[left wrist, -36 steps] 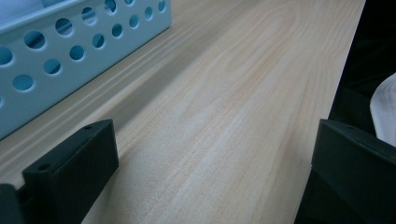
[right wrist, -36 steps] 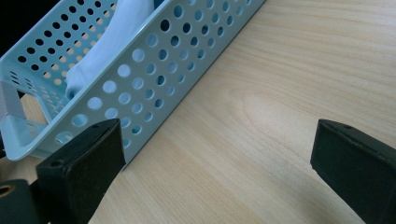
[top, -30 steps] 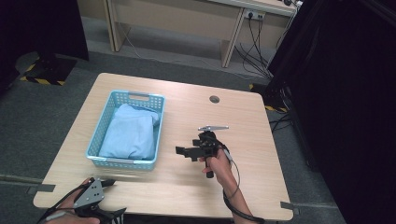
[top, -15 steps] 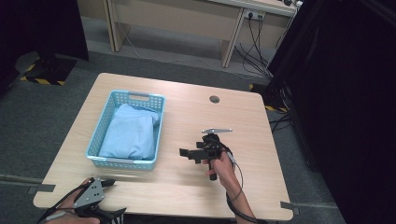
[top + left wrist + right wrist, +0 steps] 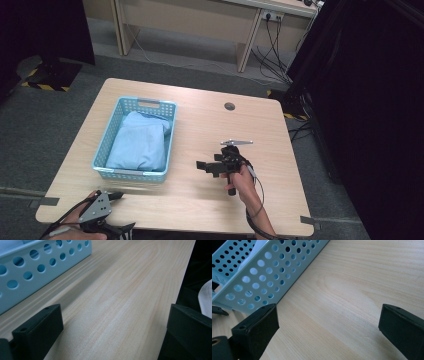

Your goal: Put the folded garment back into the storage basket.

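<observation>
From above, we see a light wooden surface (image 5: 195,125) carrying a pale blue perforated basket (image 5: 112,170) on its left half, with a light blue folded cloth (image 5: 139,142) lying inside it and taking up most of the floor of the basket. The right tool (image 5: 204,166), held in the person's right hand (image 5: 241,179), hangs over the middle of the surface, just right of the basket and apart from it, its jaws pointing toward the basket's long side. In the right gripper view those jaws stand spread wide with bare wood between them and nothing gripped — the basket's holed wall (image 5: 269,272) runs past the far side of one jaw.

The left tool (image 5: 116,196) sits at the near left corner of the surface, just in front of the basket's short near wall, in the person's left hand (image 5: 80,220). We see it spread too in the left gripper view: bare wood lies between the two black jaws, the basket wall (image 5: 42,267) stands near one of them, and the edge of the surface falls under the other.

A small round grommet (image 5: 229,106) sits in the wood toward the far edge.
</observation>
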Demonstrator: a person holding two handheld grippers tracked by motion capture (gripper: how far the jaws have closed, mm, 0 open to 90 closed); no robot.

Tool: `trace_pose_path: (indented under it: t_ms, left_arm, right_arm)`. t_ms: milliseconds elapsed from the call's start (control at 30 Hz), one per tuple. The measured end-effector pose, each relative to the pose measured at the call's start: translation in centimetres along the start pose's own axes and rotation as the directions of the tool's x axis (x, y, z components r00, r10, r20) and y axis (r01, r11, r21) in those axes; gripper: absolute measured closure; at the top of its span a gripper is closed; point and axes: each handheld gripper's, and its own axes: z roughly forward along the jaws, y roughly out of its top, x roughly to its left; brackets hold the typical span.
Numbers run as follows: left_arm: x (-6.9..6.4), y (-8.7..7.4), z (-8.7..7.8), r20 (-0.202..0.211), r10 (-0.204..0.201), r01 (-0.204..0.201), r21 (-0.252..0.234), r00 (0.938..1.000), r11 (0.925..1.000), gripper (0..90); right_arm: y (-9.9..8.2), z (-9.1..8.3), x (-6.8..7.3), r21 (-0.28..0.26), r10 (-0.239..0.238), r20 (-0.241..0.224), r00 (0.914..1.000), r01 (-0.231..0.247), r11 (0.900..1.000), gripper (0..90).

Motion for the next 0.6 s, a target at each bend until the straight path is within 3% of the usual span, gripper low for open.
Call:
trace_pose_path:
  t_ms: [267, 600]
  left_arm:
    - [0.0, 0.0, 0.0, 0.0, 0.0, 0.0, 0.0, 1.0, 1.0, 0.0]
    - [0.0, 0.0, 0.0, 0.0, 0.0, 0.0, 0.0, 1.0, 1.0, 0.0]
  right_arm:
    - [-0.5, -0.3, -0.3, -0.001, -0.013, 0.031, 0.9995, 0.013, 0.9999, 3.6]
    - [-1.2, -1.1, -0.9, -0.015, -0.003, 0.025, 0.9997, 0.004, 0.9999, 3.6]
